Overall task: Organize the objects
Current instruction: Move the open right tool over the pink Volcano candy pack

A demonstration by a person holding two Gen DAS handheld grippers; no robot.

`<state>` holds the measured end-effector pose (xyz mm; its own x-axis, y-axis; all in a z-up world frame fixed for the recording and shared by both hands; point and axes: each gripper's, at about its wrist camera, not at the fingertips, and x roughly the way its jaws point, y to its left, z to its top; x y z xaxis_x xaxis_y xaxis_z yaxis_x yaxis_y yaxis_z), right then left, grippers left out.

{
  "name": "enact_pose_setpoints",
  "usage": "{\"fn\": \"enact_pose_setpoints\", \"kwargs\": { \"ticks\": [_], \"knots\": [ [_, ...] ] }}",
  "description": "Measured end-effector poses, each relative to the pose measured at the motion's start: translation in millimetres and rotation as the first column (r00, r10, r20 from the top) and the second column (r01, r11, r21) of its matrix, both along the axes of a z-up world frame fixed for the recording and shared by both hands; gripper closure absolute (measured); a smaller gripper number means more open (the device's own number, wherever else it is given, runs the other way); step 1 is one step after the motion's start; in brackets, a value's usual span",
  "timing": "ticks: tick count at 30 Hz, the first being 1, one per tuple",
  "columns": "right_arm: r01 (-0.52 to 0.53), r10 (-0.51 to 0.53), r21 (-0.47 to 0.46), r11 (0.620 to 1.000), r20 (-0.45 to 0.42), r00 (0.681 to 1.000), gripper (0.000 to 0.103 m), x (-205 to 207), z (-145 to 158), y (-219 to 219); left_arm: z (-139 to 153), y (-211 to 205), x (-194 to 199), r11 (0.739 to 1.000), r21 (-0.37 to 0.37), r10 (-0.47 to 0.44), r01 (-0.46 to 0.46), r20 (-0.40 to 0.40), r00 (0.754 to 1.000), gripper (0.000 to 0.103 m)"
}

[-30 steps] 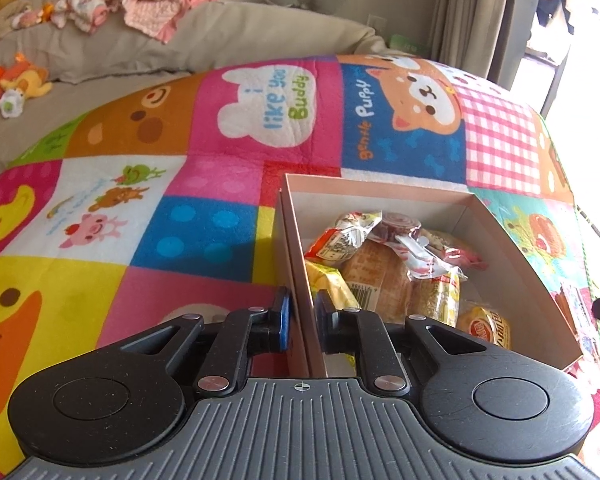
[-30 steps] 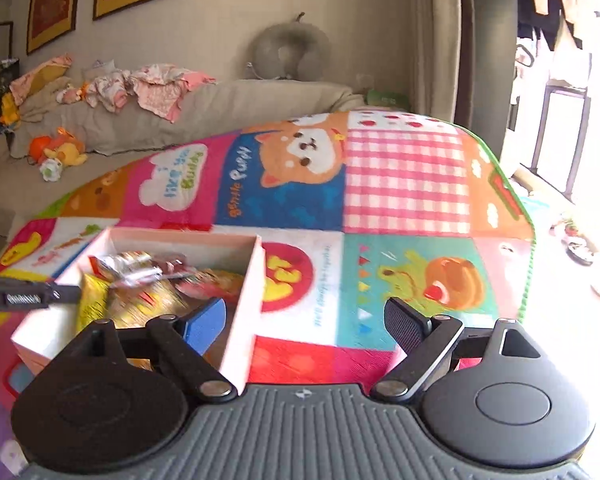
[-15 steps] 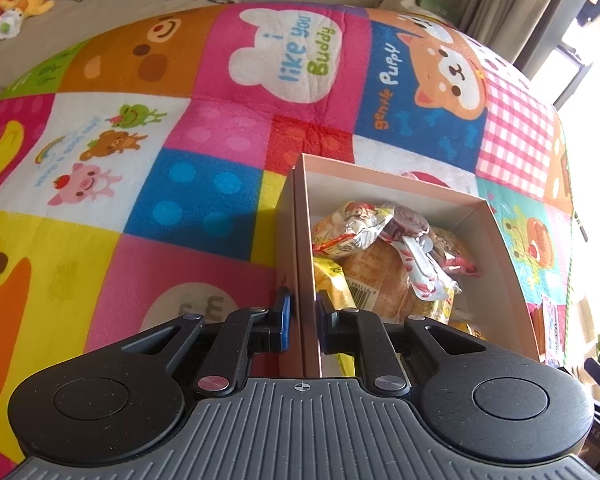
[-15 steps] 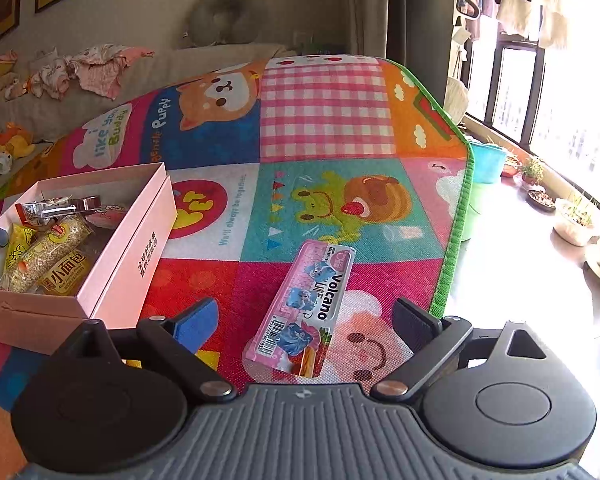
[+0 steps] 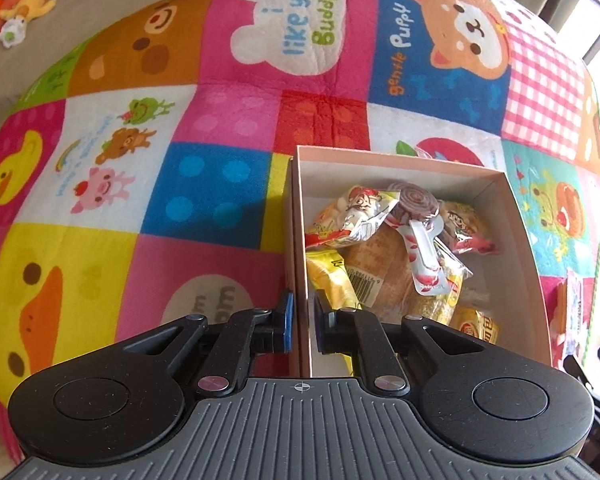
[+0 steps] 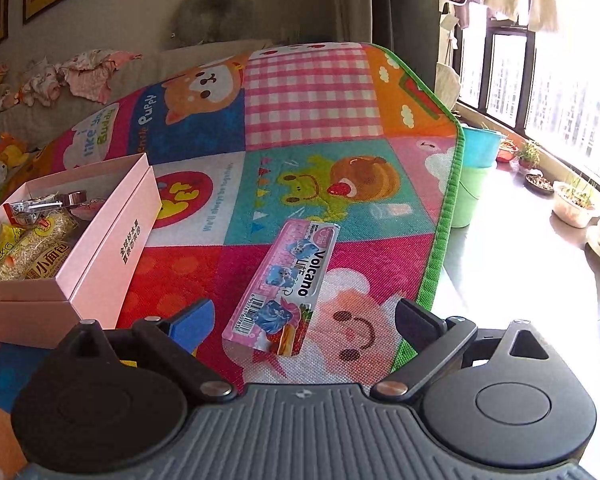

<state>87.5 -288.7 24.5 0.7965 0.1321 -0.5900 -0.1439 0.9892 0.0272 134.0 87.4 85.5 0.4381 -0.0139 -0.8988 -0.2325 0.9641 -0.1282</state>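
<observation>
your right gripper (image 6: 302,322) has swung off the pink cardboard box (image 6: 112,246) and now hangs open over the pink volcano snack pack (image 6: 286,286) lying on the patchwork play mat (image 6: 312,92). left gripper (image 5: 300,322) still clamps the box's near wall, so that pack looks like the next pick for the box.

The left gripper (image 5: 300,322) pinches the left wall of the pink box (image 5: 524,240), one finger outside and one inside. The box sits on the patchwork play mat (image 5: 204,184), toward its right edge. Inside lie wrapped snacks: a yellow packet (image 5: 328,276), a bread pack (image 5: 384,276), and a spiral candy (image 5: 416,200) on top. A stuffed toy (image 5: 20,4) lies beyond the mat's far left corner.
</observation>
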Motion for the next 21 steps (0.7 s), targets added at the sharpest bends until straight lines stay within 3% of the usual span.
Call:
{"fn": "enact_pose_setpoints", "kwargs": {
  "ticks": [8,12,17,21],
  "knots": [
    [-0.006,0.006,-0.019,1.0,-0.004,1.0,0.006,12.1,1.2,5.7,1.2,-10.5,-7.4,0.996,0.062,-0.07,0.066,0.052,0.996,0.092],
    [0.0,0.0,-0.015,1.0,-0.018,1.0,0.006,25.3,2.4,9.6,-3.1,-24.6,-27.3,0.988,0.139,-0.093,0.074,0.139,0.986,0.092],
    [0.011,-0.012,-0.008,1.0,-0.051,0.999,0.006,35.5,-3.4,14.4,-19.7,-40.1,-60.8,0.966,0.251,-0.136,0.054,0.321,0.937,0.092],
    [0.017,-0.019,-0.031,0.999,-0.062,0.998,0.006,36.4,-7.6,16.7,-32.2,-38.4,-75.9,0.972,0.235,-0.099,-0.008,0.443,0.891,0.092]
  ]
}}
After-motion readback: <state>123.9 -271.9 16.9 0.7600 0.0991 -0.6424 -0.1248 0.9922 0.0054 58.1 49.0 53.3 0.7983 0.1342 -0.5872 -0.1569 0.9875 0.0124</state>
